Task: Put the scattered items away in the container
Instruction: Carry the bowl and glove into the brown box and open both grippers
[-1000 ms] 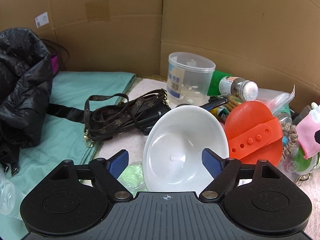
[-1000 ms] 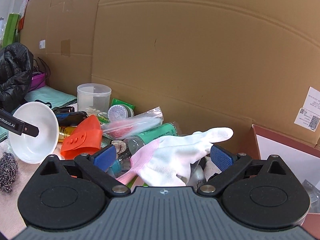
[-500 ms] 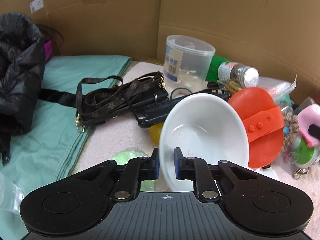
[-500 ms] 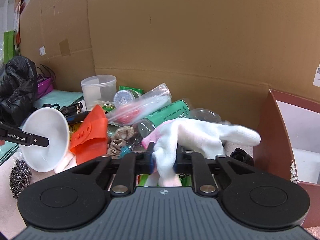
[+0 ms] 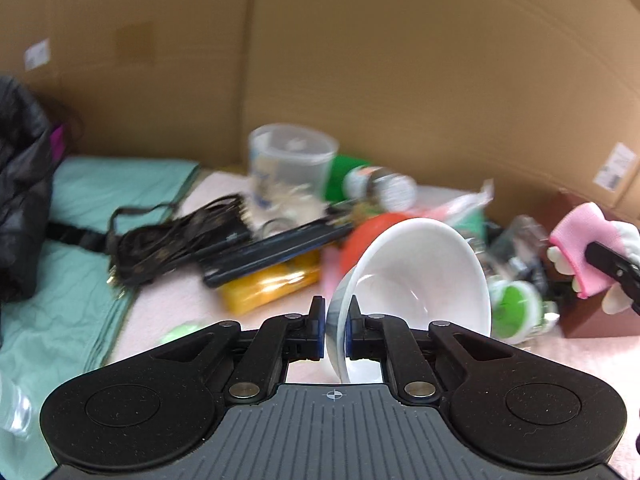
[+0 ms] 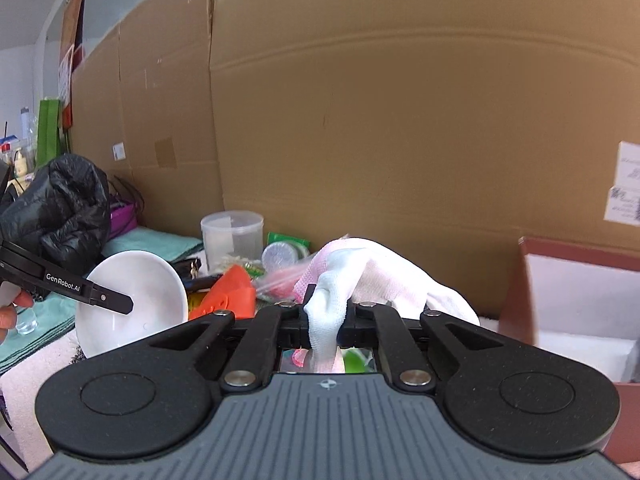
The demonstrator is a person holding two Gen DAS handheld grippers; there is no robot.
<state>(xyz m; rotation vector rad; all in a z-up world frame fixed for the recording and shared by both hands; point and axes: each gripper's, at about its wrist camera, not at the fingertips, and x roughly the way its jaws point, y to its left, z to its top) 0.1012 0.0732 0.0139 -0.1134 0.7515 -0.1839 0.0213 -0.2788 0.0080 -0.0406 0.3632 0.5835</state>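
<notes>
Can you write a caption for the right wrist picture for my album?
Right hand-held gripper pinches a pink-and-white glove beside the red-brown box.

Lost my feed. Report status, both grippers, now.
Left gripper shut on white bowl rim. Right gripper shut on glove. Red box at right; nothing blocking.

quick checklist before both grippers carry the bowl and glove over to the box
1. Left gripper shut on the white bowl rim: ok.
2. Right gripper shut on the white and pink glove: ok.
3. Bowl lifted off the clutter: ok, it hangs tilted above the orange piece.
4. Glove hanging free of the pile: cannot tell, its lower part is hidden.
5. Maroon box open and in view to the right: ok.
6. Room left inside the box: cannot tell.
</notes>
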